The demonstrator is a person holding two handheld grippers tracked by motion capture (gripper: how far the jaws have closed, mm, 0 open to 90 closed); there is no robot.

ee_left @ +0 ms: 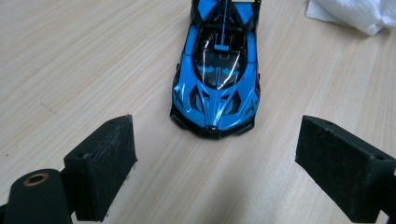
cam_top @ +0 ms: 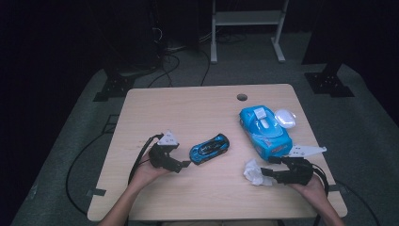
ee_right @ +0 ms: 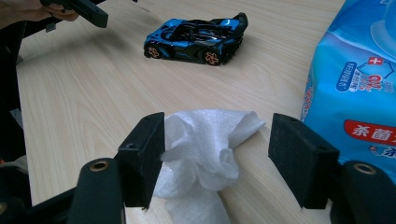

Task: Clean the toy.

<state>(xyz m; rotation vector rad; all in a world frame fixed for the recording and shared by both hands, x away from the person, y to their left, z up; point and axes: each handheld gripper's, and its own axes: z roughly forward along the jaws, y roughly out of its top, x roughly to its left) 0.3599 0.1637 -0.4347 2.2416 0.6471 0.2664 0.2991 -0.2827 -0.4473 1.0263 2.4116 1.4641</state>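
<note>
- Left gripper (cam_top: 184, 164): fingers (ee_left: 100, 165) spread wide with nothing between them, aimed nose-on at the blue toy car (cam_top: 210, 149), which stands on its wheels near the middle of the surface (cam_top: 188, 108). In the left gripper view the car (ee_left: 217, 74) sits just ahead of the fingers, a little apart from them.
- Right gripper (cam_top: 268, 177): fingers (ee_right: 142, 156) spread on either side of the crumpled white wipe (cam_top: 254, 172), which lies near the front right of the surface. In the right gripper view the wipe (ee_right: 205, 144) touches the left finger and stands clear of the right one; it is not yet pinched.
- Step in hand, as judged: pick up the wipe with the right gripper and steady the car with the left, likely for cleaning.
- To do it well: close the right fingers on the thick bunched part of the wipe, not on a loose corner, so it lifts as one wad. Advance the left gripper straight along the car's length and close across its flanks, low on the body, so the wheels do not roll it away.
- Count: one toy car; one loose wipe; one blue wipes pack (cam_top: 265, 131) behind the wipe; one white lid-like piece (cam_top: 285, 117) beside the pack; two grippers.
</note>
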